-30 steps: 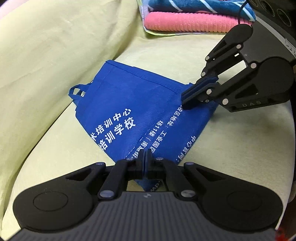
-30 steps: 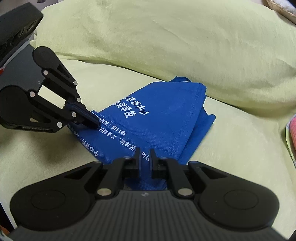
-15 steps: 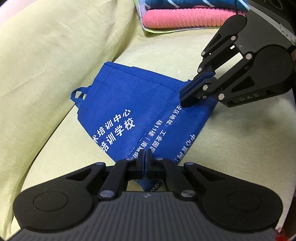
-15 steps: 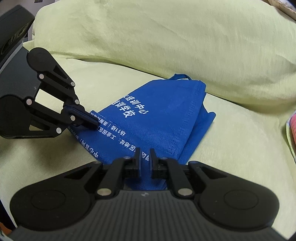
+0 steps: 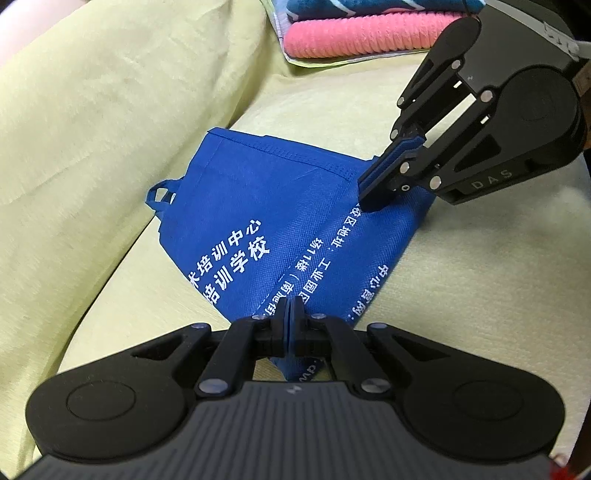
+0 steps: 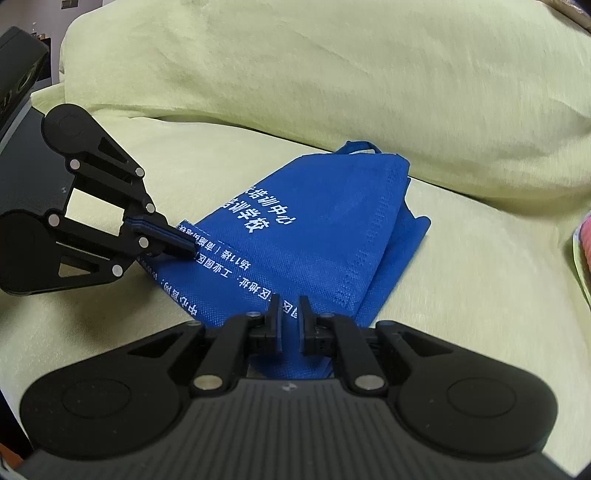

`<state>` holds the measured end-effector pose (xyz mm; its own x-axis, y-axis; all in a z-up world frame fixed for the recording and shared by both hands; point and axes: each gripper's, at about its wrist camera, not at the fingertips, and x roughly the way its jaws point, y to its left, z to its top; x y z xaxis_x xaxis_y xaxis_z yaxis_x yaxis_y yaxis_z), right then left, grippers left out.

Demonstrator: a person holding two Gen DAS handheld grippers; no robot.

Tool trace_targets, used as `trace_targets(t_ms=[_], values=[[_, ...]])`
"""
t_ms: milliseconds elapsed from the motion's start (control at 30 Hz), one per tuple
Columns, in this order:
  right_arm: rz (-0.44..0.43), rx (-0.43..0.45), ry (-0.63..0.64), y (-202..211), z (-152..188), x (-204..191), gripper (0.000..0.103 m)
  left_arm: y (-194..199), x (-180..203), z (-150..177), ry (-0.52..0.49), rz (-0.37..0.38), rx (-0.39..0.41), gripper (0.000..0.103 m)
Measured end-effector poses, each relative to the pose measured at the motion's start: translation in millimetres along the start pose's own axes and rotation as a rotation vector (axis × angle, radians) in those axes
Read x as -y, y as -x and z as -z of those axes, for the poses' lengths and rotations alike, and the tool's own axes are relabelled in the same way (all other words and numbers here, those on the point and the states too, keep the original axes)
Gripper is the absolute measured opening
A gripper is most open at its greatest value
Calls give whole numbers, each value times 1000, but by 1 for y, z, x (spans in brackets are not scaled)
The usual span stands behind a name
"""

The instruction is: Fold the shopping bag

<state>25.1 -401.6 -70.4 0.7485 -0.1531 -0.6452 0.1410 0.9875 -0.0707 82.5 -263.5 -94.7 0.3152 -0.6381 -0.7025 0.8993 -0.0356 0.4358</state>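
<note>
Yellow-green sofa cushions [image 5: 461, 295] carry the blue shopping bag [image 5: 280, 206], already folded over, its near edge pinched by both the left claw [image 5: 290, 325] and right claw [image 6: 290, 321], further folding seemingly left.

Blue shopping bag [image 5: 258, 206] white lettering, pale green cushion [image 5: 480, 295], pink towel [image 5: 369, 37]

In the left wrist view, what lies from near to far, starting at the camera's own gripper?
left gripper → blue shopping bag → pink towel → dark blue patterned towel
</note>
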Motion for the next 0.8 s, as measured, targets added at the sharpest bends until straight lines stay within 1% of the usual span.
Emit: trace_targets(t_ms=[333,467,500,533,633,667,800], values=[[4,-1,-3,-1,0,-1,7,-2,10,-3,-41,-41,-5,0],[-2,4,-13,0,0,1,7,1,13,0,-69,-57,13,0],[-6,5,-19,0,1,2,7,3,14,2,-92,-62,17,0],[-10,5,-24,0,1,3,7,7,17,5,-137,-71,19,0],[-24,7,-41,0,1,7,7,22,32,20,-324,-116,35,0],[-29,7,-48,0,1,8,7,26,35,23,-359,-123,39,0],[-45,6,-73,-1,1,11,7,28,42,33,-424,-144,60,0]])
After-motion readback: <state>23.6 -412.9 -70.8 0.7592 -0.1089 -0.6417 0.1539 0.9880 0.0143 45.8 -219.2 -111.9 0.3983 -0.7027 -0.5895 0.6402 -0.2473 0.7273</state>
